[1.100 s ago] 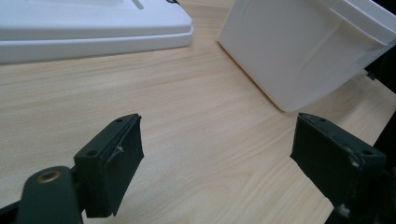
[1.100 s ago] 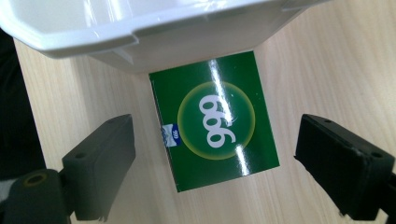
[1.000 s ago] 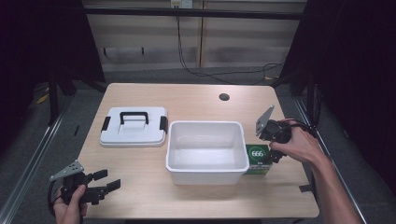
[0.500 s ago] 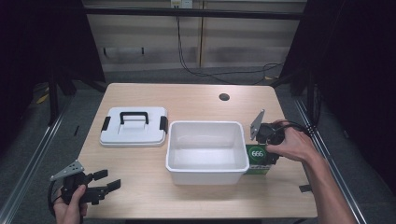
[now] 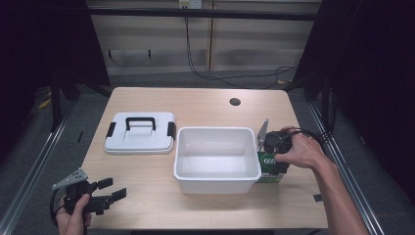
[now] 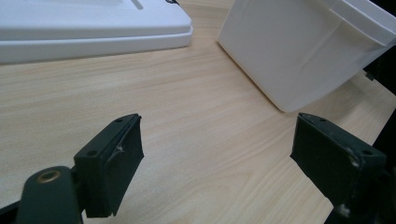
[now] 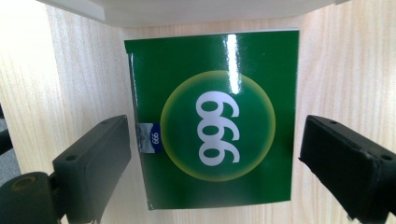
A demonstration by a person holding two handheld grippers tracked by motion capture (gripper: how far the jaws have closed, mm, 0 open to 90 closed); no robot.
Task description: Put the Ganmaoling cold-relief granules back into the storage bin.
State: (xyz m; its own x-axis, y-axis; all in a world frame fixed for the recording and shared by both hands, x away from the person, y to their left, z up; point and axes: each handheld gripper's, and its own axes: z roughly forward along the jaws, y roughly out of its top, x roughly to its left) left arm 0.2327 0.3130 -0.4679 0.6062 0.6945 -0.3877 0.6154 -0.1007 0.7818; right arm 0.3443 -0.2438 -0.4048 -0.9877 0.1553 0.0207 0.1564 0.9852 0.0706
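Nothing packed yet: white bin (image 5: 217,159) empty, lid (image 5: 141,132) off at nine o'clock. Right gripper (image 7: 212,154) spread around green 999 box (image 7: 212,116), not yet pinching. Left gripper (image 6: 217,161) spread, idle

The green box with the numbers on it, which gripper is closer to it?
Right. The right gripper hangs directly over the green box, its fingers open on either side. The left gripper sits far across the table, beyond the white bin.
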